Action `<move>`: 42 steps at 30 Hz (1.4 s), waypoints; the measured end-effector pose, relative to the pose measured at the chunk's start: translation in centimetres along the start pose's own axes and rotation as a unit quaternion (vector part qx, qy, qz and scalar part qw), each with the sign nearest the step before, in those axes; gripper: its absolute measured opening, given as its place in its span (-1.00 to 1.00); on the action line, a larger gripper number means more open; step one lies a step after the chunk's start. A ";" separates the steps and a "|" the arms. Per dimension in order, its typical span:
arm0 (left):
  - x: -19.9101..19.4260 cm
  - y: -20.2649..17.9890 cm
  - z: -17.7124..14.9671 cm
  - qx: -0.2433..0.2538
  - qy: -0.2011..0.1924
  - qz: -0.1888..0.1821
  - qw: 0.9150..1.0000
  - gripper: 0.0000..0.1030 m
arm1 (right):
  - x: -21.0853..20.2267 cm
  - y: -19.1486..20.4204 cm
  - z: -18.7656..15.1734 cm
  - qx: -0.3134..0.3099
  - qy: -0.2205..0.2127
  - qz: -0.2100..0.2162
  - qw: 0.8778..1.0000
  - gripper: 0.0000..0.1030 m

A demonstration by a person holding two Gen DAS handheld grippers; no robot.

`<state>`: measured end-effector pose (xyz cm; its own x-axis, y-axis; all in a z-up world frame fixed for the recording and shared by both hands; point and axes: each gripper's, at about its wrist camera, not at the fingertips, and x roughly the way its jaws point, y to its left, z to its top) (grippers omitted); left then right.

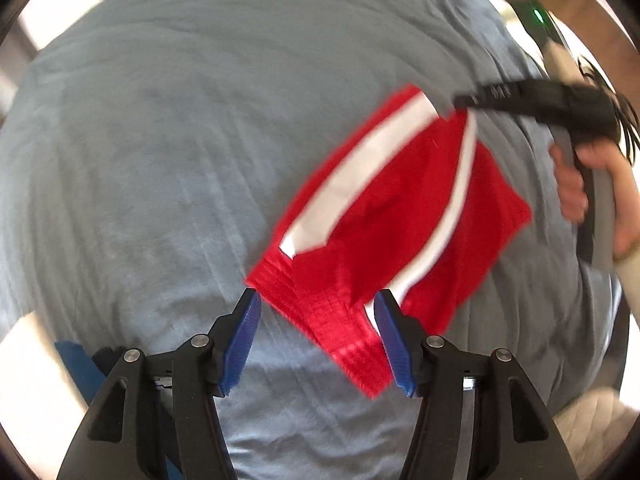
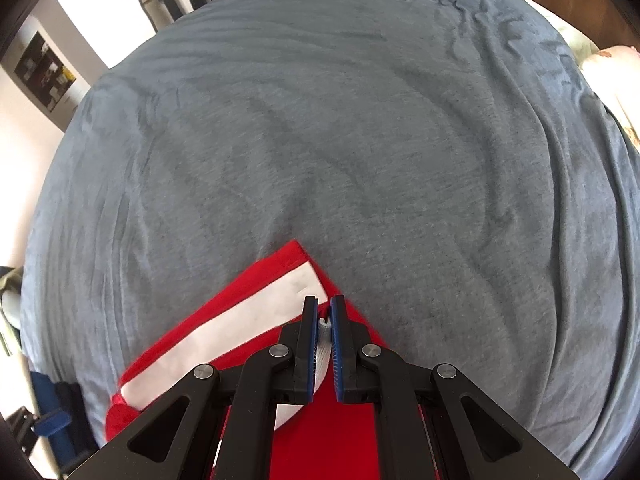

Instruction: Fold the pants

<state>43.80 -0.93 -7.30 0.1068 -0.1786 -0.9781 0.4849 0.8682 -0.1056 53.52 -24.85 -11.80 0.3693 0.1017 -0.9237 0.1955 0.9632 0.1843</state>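
Grey-blue wrinkled fabric bedspread (image 1: 168, 152) covered the whole work surface; pale wall and dark shelving showed beyond its far edge. Left black two-finger gripper with blue ribbed pads (image 1: 318, 340): jaws stood wide apart, straddling the waistband, gripping nothing. Red satin shorts with white side stripes (image 1: 404, 216): lay folded on the bedspread, right of centre, long axis diagonal from the near waistband up toward the far right corner. Right black two-finger gripper with blue pads (image 2: 324, 312): jaws pinched on the white-striped hem of the shorts. Person's bare hand (image 1: 576, 184): wrapped round the right gripper's handle, at the bed's right edge.
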 end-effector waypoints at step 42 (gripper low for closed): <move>-0.5 -3.4 0.0 0.196 0.005 0.005 0.981 -0.75 | -2.5 -1.7 -2.5 0.037 -0.022 0.010 0.999 -0.85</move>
<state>42.11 -3.84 -6.49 0.1048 -0.1643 -0.9808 0.7801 0.6253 -0.0214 50.02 -26.08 -10.65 0.4126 0.1079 -0.9045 0.2545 0.9398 0.2282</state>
